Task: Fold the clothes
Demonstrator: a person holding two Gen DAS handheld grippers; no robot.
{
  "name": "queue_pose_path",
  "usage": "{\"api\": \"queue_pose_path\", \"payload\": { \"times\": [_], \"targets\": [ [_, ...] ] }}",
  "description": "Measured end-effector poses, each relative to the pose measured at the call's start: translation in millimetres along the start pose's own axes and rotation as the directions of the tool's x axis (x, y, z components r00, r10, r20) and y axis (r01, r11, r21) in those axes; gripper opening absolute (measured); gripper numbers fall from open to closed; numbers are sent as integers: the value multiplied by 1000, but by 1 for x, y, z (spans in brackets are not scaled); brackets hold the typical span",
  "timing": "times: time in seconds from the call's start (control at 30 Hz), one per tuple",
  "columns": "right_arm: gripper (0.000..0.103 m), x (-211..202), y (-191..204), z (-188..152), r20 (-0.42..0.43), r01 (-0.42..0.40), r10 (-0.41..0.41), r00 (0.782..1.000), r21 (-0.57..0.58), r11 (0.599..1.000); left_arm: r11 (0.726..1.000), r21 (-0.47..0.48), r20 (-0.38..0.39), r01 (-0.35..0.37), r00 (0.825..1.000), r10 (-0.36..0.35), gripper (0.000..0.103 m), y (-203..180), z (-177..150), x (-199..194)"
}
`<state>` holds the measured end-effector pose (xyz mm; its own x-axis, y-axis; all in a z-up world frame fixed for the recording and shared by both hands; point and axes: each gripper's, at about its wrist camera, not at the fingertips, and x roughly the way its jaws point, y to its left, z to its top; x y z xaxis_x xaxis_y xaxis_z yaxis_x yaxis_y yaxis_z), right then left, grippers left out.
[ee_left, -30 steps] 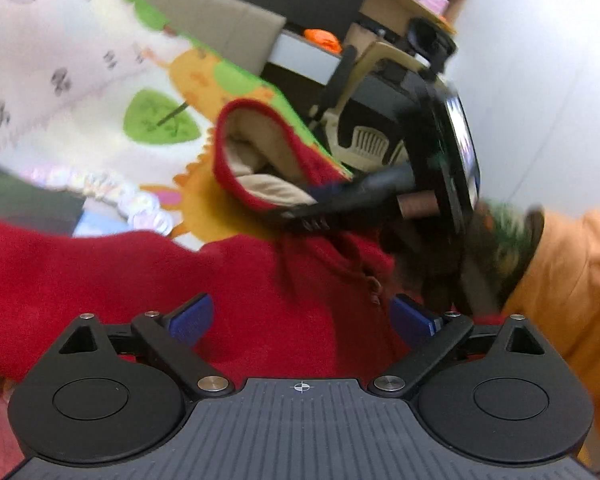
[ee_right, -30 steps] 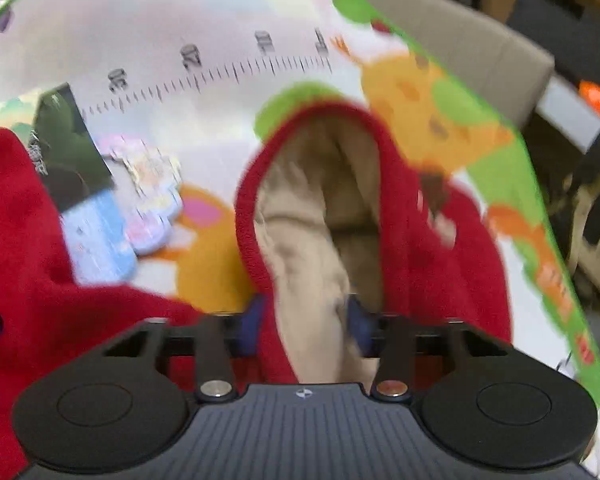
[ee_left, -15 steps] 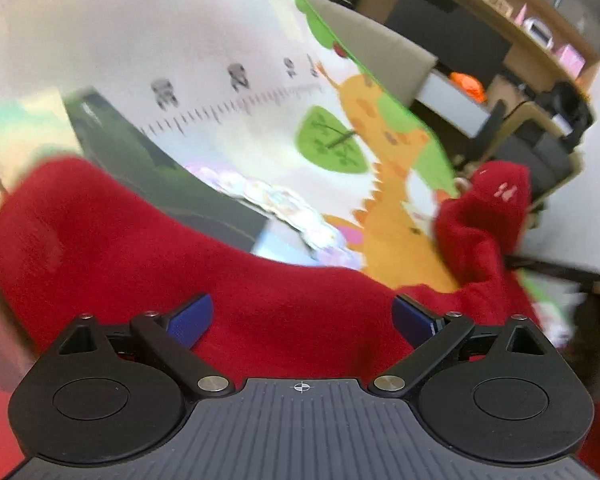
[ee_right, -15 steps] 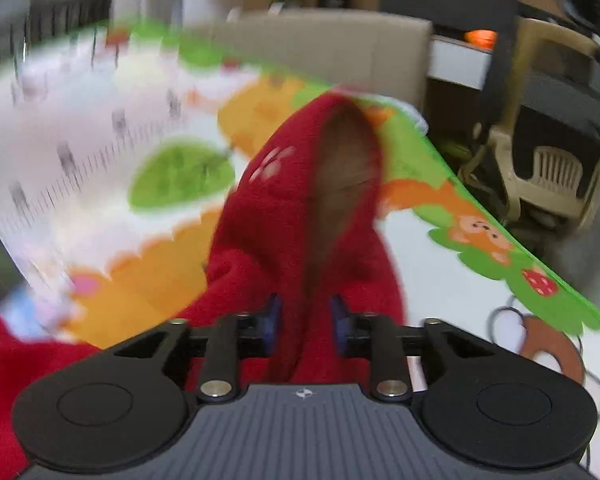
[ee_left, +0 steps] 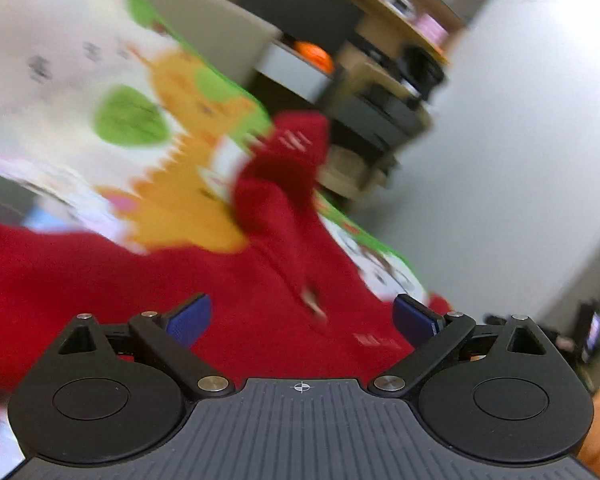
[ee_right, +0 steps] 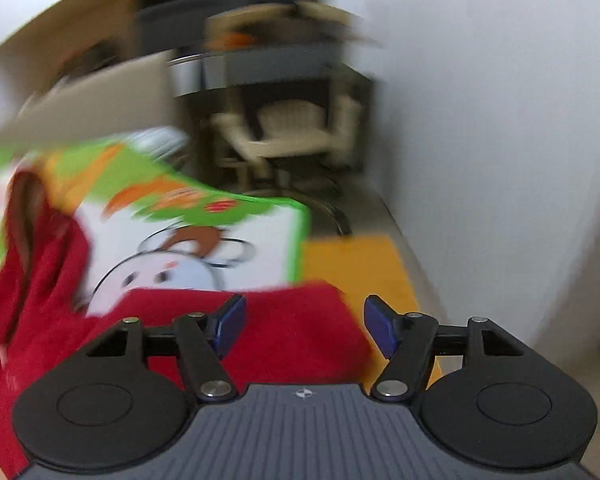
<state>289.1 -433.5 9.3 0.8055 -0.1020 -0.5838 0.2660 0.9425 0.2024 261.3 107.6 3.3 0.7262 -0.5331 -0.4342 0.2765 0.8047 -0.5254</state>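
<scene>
Left gripper (ee_left: 300, 316): jaws spread, red hoodie (ee_left: 268, 288) between and ahead. Right gripper (ee_right: 305, 322): jaws spread over the hoodie's edge, play mat (ee_right: 236, 256) ahead.

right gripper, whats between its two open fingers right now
In the right wrist view, the right gripper is open, and only the red hoodie shows between its fingers, its edge lying over the play mat.

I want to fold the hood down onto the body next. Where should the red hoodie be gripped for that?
Probably at the hood's peak, which stands up from the red hoodie on the play mat. The open right gripper could come from above, pinching both layers at the tip. Blur hides the exact edge.
</scene>
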Motion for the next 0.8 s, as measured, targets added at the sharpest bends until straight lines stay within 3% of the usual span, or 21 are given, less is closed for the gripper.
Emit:
{"api": "queue_pose_path", "payload": {
  "times": [0.1,0.2,0.23,0.3,0.4,0.5,0.6,0.67,0.7,0.8],
  "targets": [
    [66,18,-13,-10,-20,-8,9,1000,92,996,998,54,-33,-32,999,34,100,-8,-23,20],
    [61,47,0,-14,-30,13,-11,1000,59,998,994,87,-38,-70,997,74,100,-12,-39,31],
    [37,51,10,-15,-34,8,-7,999,20,1000,994,83,-30,-71,997,74,100,-11,-40,30],
    [12,41,28,-12,-6,-42,41,999,-66,997,994,71,-15,-81,997,82,100,-7,-41,26],
    [2,-7,38,-4,169,-39,71,983,-188,981,995,24,-7,-95,995,95,100,1,-42,23],
    [2,-30,22,3,244,73,-23,969,-197,978,996,1,-4,-88,996,88,101,4,-41,24],
    [2,-28,-14,1,163,174,-157,974,-101,980,997,-5,-1,-80,997,80,102,4,-41,23],
    [4,-22,-34,-8,40,128,-128,991,-5,992,997,-11,3,-78,997,78,102,4,-41,22],
    [11,-20,-38,-12,24,91,-92,996,35,995,997,-13,4,-77,997,77,102,4,-41,22],
    [44,-14,-47,-26,-4,-22,22,1000,154,988,997,-14,1,-76,997,76,102,4,-41,23]
  ]
}}
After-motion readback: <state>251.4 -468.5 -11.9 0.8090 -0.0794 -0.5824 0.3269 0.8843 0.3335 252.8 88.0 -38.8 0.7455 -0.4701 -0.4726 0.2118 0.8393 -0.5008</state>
